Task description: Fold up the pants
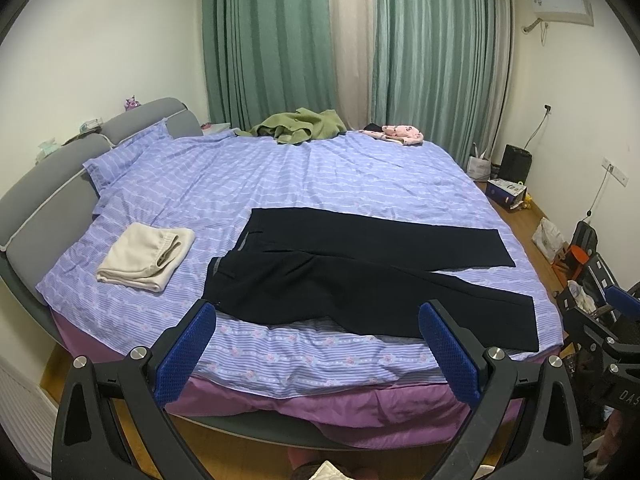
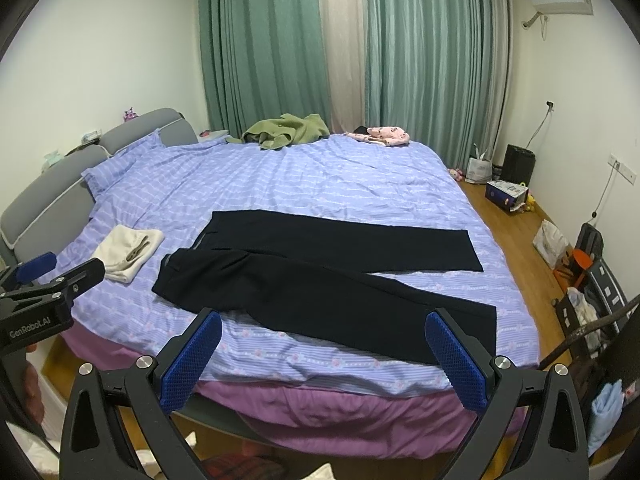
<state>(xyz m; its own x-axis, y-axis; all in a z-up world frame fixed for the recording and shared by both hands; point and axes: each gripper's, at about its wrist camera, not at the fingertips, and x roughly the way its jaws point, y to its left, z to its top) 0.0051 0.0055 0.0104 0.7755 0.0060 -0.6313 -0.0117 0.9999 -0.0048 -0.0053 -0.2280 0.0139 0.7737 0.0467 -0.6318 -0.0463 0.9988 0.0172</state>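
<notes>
The left gripper (image 1: 316,324) hangs in the air off the near edge of the bed (image 1: 320,364), its blue-padded fingers (image 1: 188,354) spread wide with nothing between them. The right gripper (image 2: 322,334) is held the same way, its fingers (image 2: 456,356) wide apart and holding nothing, also short of the mattress edge.

Just ahead of both grippers the black pants (image 1: 360,276) lie flat on the lilac striped sheet (image 1: 280,184), unfolded, with the waistband toward the left and the two legs splayed apart toward the right. The nearer leg runs across in front of the fingertips and ends near the bed's right corner; the farther leg lies beyond it. Neither gripper touches the cloth.

Ahead and to the left of the left gripper, beyond the waistband, a folded cream garment (image 1: 146,258) rests on the sheet, apart from the pants. Far ahead, at the opposite edge of the bed, lie a crumpled green garment (image 1: 300,126) and, to its right, a pink patterned garment (image 1: 396,134), both in front of the green curtains (image 1: 280,40).

In the right wrist view, the left gripper's black body shows at the far left edge.
</notes>
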